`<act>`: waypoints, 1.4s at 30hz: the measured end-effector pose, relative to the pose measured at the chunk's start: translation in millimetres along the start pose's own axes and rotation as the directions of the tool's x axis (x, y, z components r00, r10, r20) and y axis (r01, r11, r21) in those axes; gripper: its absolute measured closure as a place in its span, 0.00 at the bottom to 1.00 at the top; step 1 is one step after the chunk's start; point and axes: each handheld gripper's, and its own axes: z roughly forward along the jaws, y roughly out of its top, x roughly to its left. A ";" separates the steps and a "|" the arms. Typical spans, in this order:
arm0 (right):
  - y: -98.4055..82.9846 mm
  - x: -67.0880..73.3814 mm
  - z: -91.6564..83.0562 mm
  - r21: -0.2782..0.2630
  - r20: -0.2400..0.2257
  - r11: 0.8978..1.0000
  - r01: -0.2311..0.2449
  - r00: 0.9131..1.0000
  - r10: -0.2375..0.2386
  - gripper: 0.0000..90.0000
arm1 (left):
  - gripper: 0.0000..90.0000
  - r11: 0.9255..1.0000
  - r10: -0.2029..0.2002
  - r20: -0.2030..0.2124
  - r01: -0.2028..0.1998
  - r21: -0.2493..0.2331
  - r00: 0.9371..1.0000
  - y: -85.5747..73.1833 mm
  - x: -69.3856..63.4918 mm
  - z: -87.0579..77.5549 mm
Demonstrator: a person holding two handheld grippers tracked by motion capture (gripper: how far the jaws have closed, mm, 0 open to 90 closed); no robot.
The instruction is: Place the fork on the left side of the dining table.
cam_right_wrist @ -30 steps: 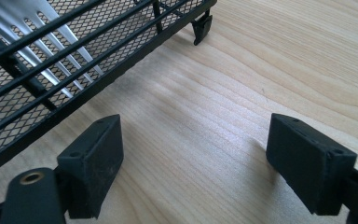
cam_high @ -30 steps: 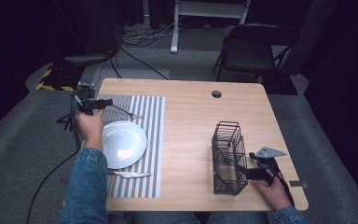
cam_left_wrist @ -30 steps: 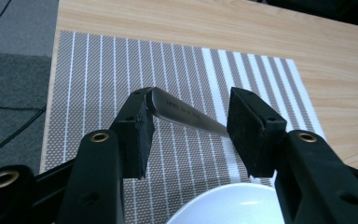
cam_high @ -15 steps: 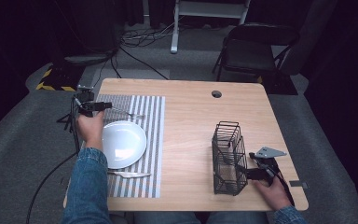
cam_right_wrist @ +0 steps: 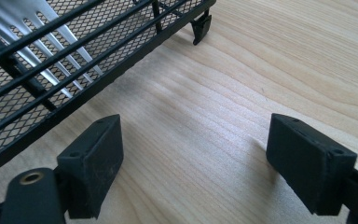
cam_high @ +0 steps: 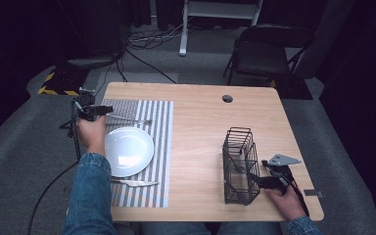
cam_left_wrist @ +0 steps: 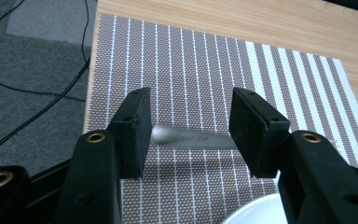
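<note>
A silver piece of cutlery (cam_high: 129, 119) lies on the striped placemat (cam_high: 162, 128), just beyond a white plate (cam_high: 129, 151). My left gripper (cam_high: 108, 110) is at the left end of that cutlery. In the left gripper view its jaws (cam_left_wrist: 189, 116) stand open, and the handle (cam_left_wrist: 191, 138) lies on the mat between the pads, untouched. My right gripper (cam_high: 260, 174) rests open on the table beside a black wire basket (cam_high: 240, 166). In the right gripper view the gripper (cam_right_wrist: 191, 154) holds nothing, and fork tines (cam_right_wrist: 51, 32) show inside the basket (cam_right_wrist: 51, 84).
A knife (cam_high: 133, 182) lies on the placemat in front of the plate. The wooden table (cam_high: 200, 122) has a cable hole (cam_high: 227, 98) near its far edge. Cables run off the table's left side, and a folding chair (cam_high: 264, 54) stands beyond.
My left gripper has edged slightly to the left along the cutlery handle. The cutlery, plate, basket and right gripper have stayed where they were.
</note>
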 end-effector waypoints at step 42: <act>0.3 -0.1 0.3 0.001 0.000 1.000 -0.002 1.000 0.002 0.21 | 0.52 0.920 0.387 0.257 -0.351 -0.176 0.886 -39.1 -156.2 -134.5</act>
